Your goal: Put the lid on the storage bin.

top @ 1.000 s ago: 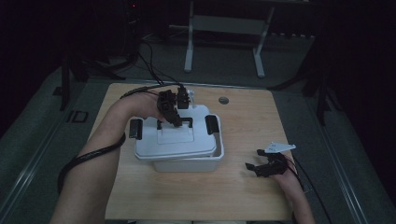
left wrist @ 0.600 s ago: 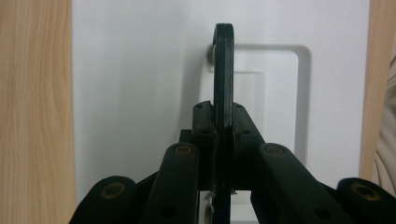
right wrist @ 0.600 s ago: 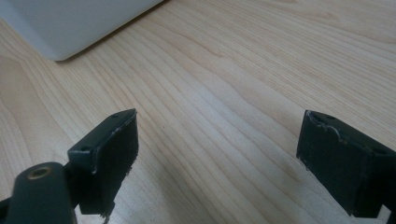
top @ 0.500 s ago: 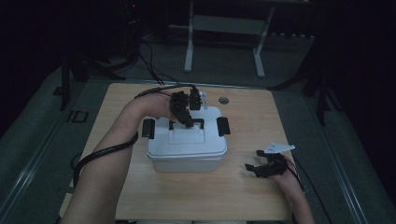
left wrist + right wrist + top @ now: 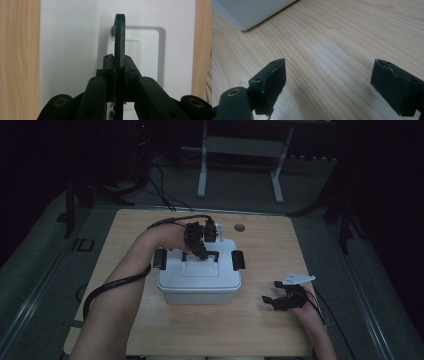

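White box (image 5: 199, 280) shifted right, apparently long axis left-right.

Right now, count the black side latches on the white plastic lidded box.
2: one black latch on the box's left end, one black latch on its right end. Others may be hidden.

Overhead forward-down; two close claw-mounted views

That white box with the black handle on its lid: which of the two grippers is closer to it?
The left. The left gripper is over the white box, jaws closed on its black handle. The right gripper rests apart on the table, off the box's right side, jaws open.
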The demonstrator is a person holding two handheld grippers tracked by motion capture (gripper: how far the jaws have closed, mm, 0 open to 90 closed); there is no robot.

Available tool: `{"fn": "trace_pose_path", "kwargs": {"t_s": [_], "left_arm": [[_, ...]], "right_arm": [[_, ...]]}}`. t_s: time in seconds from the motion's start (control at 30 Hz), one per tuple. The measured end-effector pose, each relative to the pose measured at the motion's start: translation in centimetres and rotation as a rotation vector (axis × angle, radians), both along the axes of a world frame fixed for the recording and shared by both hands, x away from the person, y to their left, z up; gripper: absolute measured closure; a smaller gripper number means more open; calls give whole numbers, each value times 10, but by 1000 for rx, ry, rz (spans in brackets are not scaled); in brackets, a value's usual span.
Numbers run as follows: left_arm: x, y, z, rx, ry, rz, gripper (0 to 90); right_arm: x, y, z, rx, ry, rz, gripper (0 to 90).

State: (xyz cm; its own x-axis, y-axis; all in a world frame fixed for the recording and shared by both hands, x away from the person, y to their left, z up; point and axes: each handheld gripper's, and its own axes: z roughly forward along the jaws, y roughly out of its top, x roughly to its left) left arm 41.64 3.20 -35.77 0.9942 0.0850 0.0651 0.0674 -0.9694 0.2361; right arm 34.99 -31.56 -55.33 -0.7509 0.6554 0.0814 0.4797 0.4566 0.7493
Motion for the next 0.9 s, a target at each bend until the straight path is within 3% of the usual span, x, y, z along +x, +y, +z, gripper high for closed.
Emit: {"fn": "trace_pose_path", "kwargs": {"t_s": [0.17, 0.4, 0.47, 0.57, 0.77, 0.8, 0.9], "left_arm": [[1, 2, -4, -1, 6, 7, 833], [2, 7, -8, -40, 21, 31, 828], [3, 7, -9, -28, 25, 40, 810], [2, 7, -12, -5, -5, 66, 579], [5, 16, -13, -56, 30, 133, 342], [5, 21, -14, -61, 47, 155, 342], [3, 27, -16, -64, 52, 152, 235]], "right_arm": [[0, 0, 0, 0, 1, 1, 128], [0, 1, 0, -2, 1, 4, 128], [0, 1, 0, -4, 2, 6, 128], [0, 2, 0, -5, 4, 5, 128], [0, 1, 0, -4, 4, 7, 128], [0, 2, 0, -4, 4, 7, 128], [0, 2, 0, -6, 6, 6, 128]]}}
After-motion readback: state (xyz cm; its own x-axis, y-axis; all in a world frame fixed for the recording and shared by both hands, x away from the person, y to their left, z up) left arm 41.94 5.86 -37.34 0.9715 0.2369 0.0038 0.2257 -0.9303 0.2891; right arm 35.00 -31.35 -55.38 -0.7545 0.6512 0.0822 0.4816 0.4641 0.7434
